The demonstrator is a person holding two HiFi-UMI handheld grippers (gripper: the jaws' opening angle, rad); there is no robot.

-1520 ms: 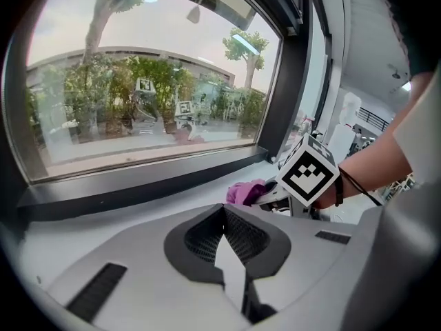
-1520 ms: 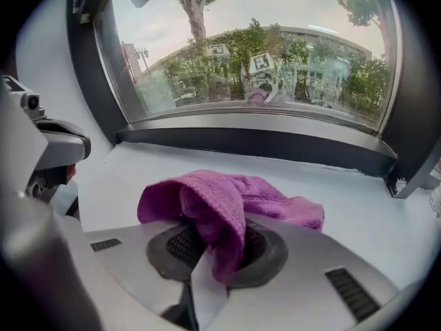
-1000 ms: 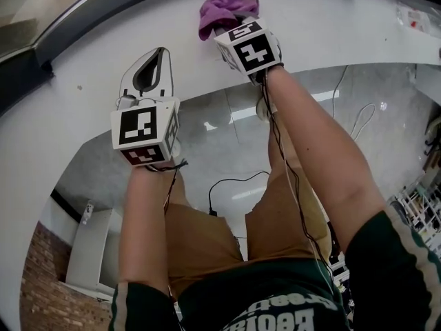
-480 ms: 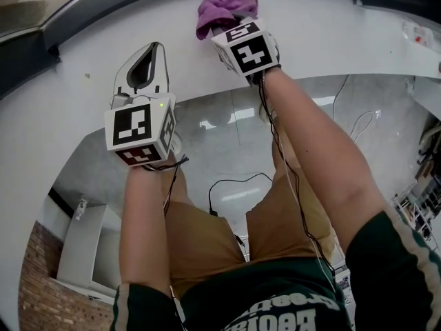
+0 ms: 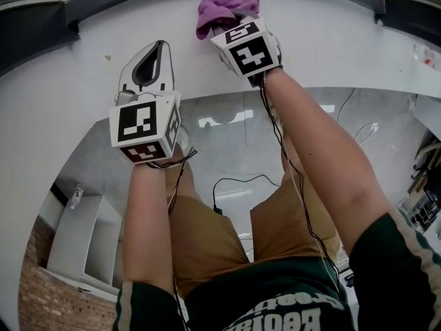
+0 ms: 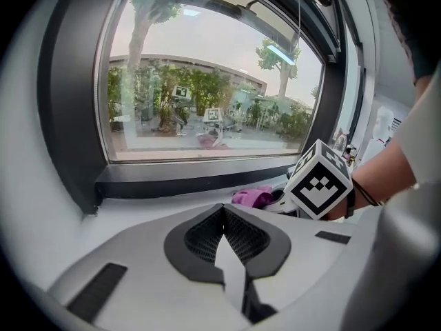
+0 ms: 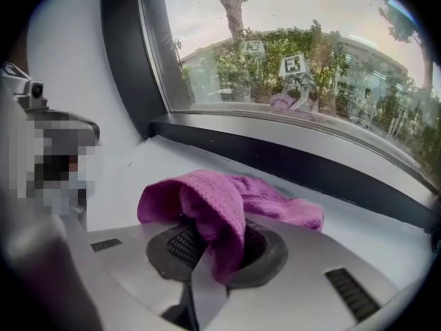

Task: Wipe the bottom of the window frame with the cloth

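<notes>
The purple cloth (image 5: 224, 9) lies bunched on the white sill (image 5: 69, 81), right below the dark bottom rail of the window frame (image 5: 41, 26). My right gripper (image 5: 218, 27) is shut on the cloth, and a fold hangs between its jaws (image 7: 220, 205). The dark frame rail (image 7: 289, 161) runs just beyond the cloth. My left gripper (image 5: 160, 47) rests over the sill to the left, shut with nothing in it. In the left gripper view its tips (image 6: 222, 209) meet, and the cloth (image 6: 253, 197) and the right gripper's marker cube (image 6: 318, 181) show ahead to the right.
The glass (image 6: 207, 95) above the rail reflects both marker cubes. A small dark speck (image 5: 108, 57) sits on the sill left of my left gripper. Below the sill's edge are the floor with cables (image 5: 227, 185), a white cabinet (image 5: 79, 243) and a brick wall (image 5: 41, 302).
The head view has tilted up a little, so more of the dark frame shows. Both grippers hold nearly the same places, the right one still on the cloth.
</notes>
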